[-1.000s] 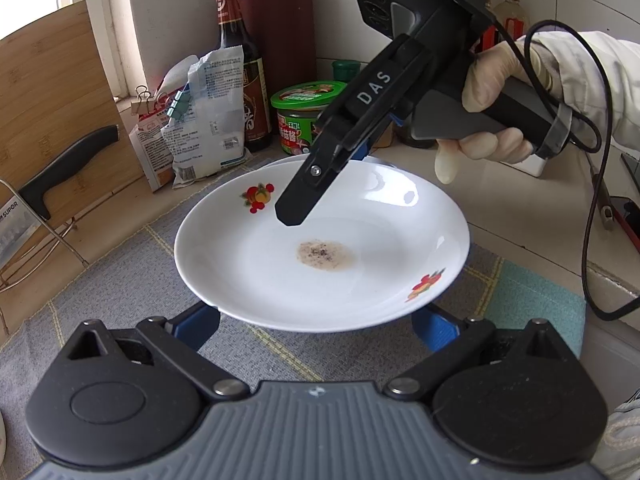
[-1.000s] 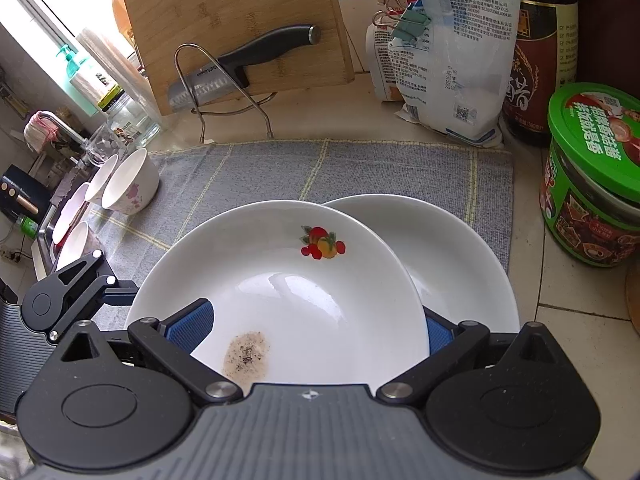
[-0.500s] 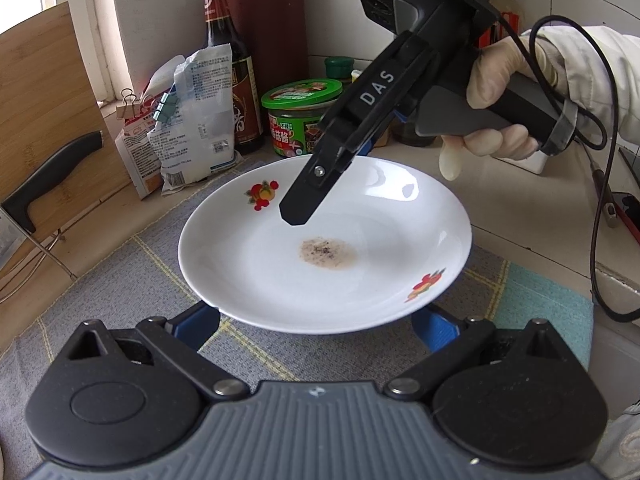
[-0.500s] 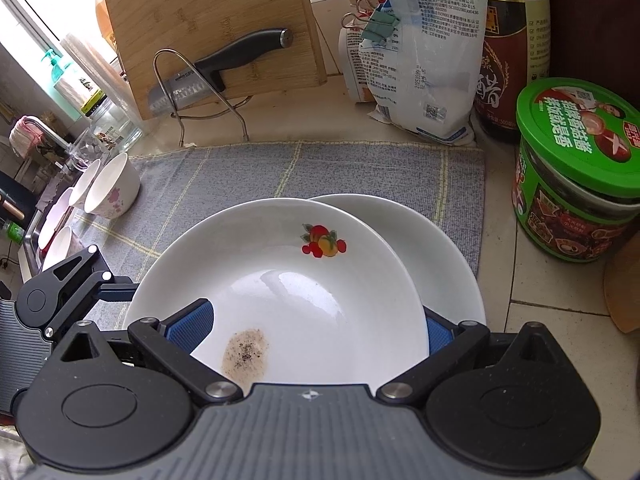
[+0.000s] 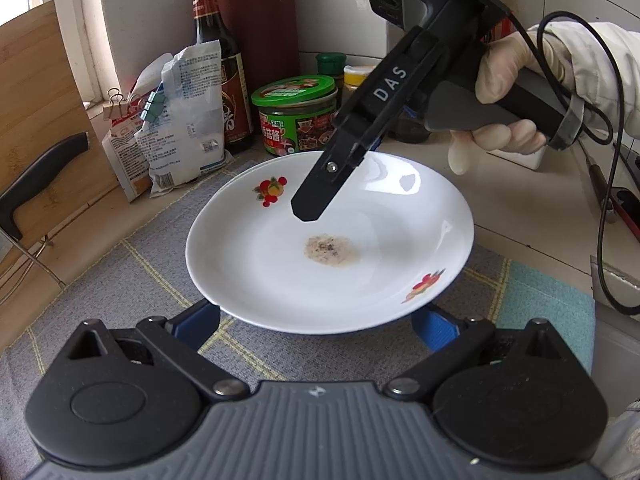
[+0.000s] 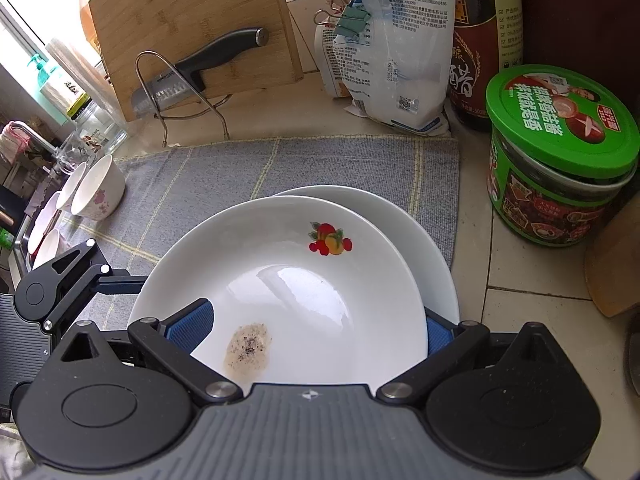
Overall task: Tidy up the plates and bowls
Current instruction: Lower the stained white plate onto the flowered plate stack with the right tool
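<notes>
A white plate with fruit prints and a brown stain (image 5: 332,240) is held above the grey mat (image 5: 132,280). It also shows in the right wrist view (image 6: 288,292). Under it lies a second white plate (image 6: 432,248) on the mat. My right gripper (image 5: 320,200) is shut on the plate's far rim, one finger over it. The plate's near rim lies between the blue pads of my left gripper (image 5: 316,320), which stands wide; whether it grips is unclear. Small floral bowls (image 6: 98,192) stand at the mat's left end.
Along the wall stand a green-lidded jar (image 6: 560,156), a dark sauce bottle (image 5: 218,68), clipped food bags (image 5: 180,120), a bamboo board with a knife on a wire rack (image 6: 192,68) and a knife block (image 5: 260,40). A cable (image 5: 608,200) trails right.
The held plate has moved right and towards the wall, so it covers more of the lower plate. Both grippers moved with it.
</notes>
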